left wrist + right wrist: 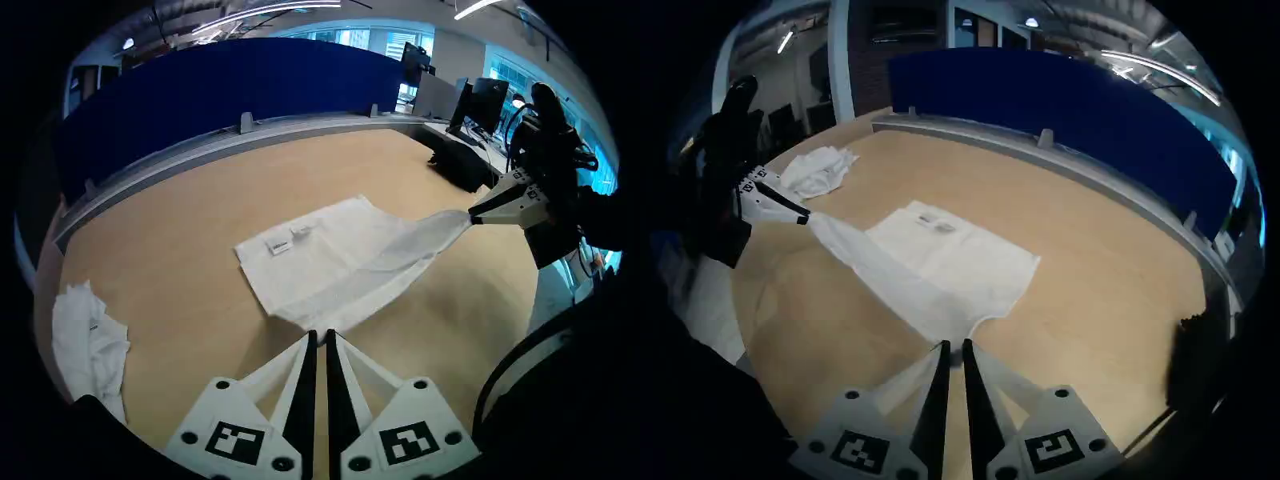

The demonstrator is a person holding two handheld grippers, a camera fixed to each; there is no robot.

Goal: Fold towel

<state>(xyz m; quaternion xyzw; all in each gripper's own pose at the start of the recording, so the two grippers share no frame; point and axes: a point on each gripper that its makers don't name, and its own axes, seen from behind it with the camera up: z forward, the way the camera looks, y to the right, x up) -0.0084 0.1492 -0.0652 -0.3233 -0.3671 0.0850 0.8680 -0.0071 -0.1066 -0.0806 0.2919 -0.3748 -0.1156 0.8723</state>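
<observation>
Fingers [304,384] of the left gripper [320,338] sit pressed nearly together in the left gripper view, and we see them pinching one near corner of the white towel [320,256]. The towel lies on the light wooden bench [176,224], its far part flat and its near edge lifted off the surface. In that same view the right gripper [474,216] is off to the right, its fingers closed on the other near corner, so the raised edge stretches between the two grippers. A small tag [280,246] shows on the flat part.

In the right gripper view we find the right gripper [954,346] with its fingers close together on the towel [952,256] corner, and the left gripper [804,218] farther off at the left, gripping its corner above the bench [1088,264].

A second white cloth [88,344] lies crumpled near the bench edge, well apart from the towel; we see it again in the right gripper view [820,170], beyond the left gripper. A blue partition [224,88] runs along the far side of the bench, and dark monitors [484,100] stand at the far right.
</observation>
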